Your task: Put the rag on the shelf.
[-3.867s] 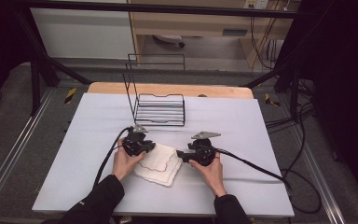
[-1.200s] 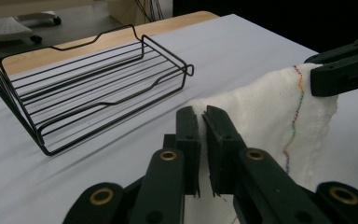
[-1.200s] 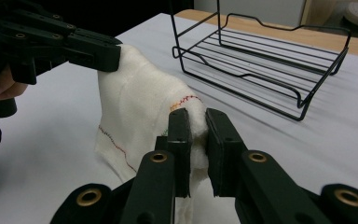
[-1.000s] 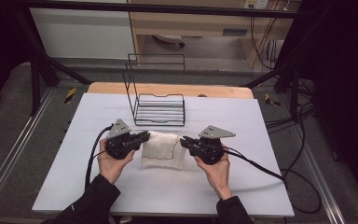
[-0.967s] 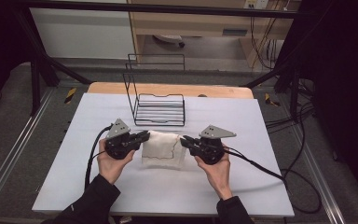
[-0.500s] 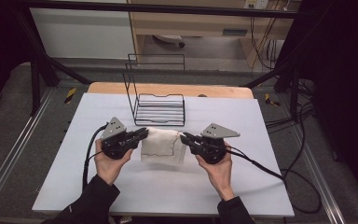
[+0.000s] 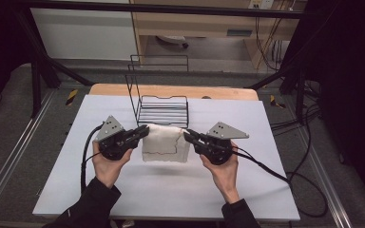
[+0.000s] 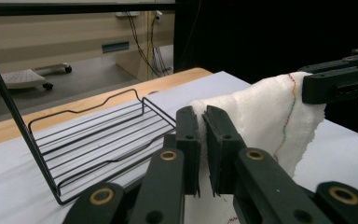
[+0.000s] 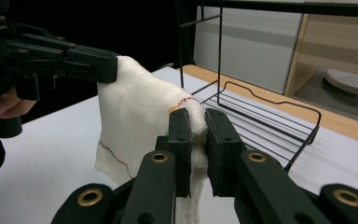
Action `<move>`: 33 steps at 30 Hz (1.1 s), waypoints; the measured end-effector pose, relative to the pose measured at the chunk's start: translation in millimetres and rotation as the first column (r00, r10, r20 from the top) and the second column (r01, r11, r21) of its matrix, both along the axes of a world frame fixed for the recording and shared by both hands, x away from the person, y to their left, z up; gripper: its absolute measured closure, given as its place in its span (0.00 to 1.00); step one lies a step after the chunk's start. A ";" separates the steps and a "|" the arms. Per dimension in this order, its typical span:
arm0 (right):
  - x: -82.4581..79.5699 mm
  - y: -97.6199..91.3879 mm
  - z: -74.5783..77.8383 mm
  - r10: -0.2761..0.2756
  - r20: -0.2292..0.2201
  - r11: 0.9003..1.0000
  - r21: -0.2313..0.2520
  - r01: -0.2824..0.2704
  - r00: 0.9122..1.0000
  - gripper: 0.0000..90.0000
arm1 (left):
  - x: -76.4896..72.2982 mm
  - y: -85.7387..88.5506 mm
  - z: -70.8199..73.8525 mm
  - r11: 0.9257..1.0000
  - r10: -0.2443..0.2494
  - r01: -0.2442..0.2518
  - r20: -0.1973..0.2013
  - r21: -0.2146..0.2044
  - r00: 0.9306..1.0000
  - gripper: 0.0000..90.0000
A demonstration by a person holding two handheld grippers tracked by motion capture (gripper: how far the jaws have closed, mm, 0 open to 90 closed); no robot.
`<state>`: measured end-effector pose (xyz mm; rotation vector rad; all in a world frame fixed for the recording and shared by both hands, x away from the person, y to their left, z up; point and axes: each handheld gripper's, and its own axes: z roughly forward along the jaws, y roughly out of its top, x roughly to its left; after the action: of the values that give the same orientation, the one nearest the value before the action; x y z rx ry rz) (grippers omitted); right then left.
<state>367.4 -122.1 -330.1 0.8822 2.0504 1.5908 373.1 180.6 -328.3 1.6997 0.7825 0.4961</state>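
While my left gripper and right gripper each pinch a top corner, jaws clamped, the white towel hangs above the table, near the wire rack, whose far rails the towel hides.

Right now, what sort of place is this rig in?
Probably a lab or workshop recording bay: a black frame surrounds the white table, cables trail over the grey floor, and a person holds a cloth with two handheld grippers.

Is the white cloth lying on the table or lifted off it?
Lifted: the left gripper and right gripper pinch the cloth's top corners, and it hangs.
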 end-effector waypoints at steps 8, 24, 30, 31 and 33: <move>2.5 1.7 11.7 -0.011 0.034 1.000 0.012 0.011 0.999 0.90 | 2.1 1.3 9.4 1.000 0.006 -0.006 0.018 -0.019 1.000 0.94; 12.0 4.5 38.7 -0.043 0.099 0.998 0.041 0.039 0.994 0.91 | 11.1 2.6 34.2 0.997 0.028 -0.023 0.066 -0.074 0.997 0.94; 16.0 7.1 49.5 -0.045 0.118 0.998 0.047 0.040 0.992 0.91 | 15.1 4.5 44.4 0.996 0.039 -0.032 0.087 -0.085 0.995 0.94; 16.0 7.1 49.5 -0.045 0.118 0.998 0.047 0.040 0.992 0.91 | 16.0 4.8 46.0 0.996 0.041 -0.033 0.089 -0.088 0.995 0.94; 17.6 8.2 52.9 -0.048 0.124 0.998 0.049 0.043 0.991 0.91 | 17.4 5.3 49.0 0.995 0.046 -0.038 0.094 -0.092 0.994 0.94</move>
<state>385.0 -113.9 -277.2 0.8181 1.9017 1.6323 390.5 185.9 -279.3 1.5675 0.7609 0.5596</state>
